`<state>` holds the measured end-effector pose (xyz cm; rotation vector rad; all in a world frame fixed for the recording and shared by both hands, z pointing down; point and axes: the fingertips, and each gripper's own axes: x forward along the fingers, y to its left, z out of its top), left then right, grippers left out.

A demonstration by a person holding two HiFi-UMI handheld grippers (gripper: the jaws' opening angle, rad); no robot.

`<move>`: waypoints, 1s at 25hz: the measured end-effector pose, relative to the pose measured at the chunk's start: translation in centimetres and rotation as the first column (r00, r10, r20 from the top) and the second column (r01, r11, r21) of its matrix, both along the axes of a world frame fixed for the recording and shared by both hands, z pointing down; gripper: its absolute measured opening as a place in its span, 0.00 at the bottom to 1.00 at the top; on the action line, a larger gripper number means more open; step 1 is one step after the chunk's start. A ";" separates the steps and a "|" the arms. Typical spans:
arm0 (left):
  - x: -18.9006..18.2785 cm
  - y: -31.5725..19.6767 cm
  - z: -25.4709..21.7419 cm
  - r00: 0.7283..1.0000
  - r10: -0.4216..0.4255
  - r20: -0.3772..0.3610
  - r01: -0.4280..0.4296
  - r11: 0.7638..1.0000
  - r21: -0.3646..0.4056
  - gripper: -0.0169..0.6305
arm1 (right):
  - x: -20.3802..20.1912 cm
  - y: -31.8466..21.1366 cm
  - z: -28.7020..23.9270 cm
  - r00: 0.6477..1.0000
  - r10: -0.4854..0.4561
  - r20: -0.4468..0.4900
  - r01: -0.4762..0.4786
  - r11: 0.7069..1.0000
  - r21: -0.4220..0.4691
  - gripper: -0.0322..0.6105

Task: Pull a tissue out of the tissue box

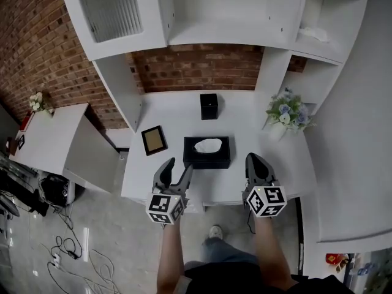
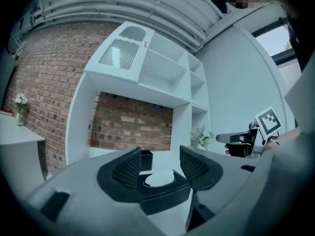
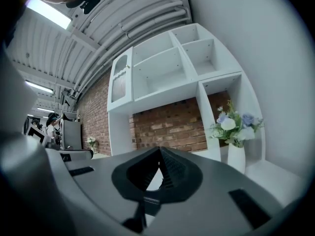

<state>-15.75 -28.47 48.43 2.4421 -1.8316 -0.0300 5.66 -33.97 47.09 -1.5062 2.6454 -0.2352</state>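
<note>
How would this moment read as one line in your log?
left tool: open, empty | right tool: shut, empty | tissue: in box, untouched

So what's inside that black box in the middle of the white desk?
A white tissue shows through the oval opening in the top of the black tissue box. The box's top and walls cover the rest, so how many tissues lie beneath cannot be seen.
</note>
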 end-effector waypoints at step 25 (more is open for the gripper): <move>0.9 -11.7 3.5 0.976 0.145 0.161 -0.118 0.980 -0.163 0.36 | -3.6 -8.9 2.1 0.998 -0.045 -0.036 0.042 0.996 -0.079 0.05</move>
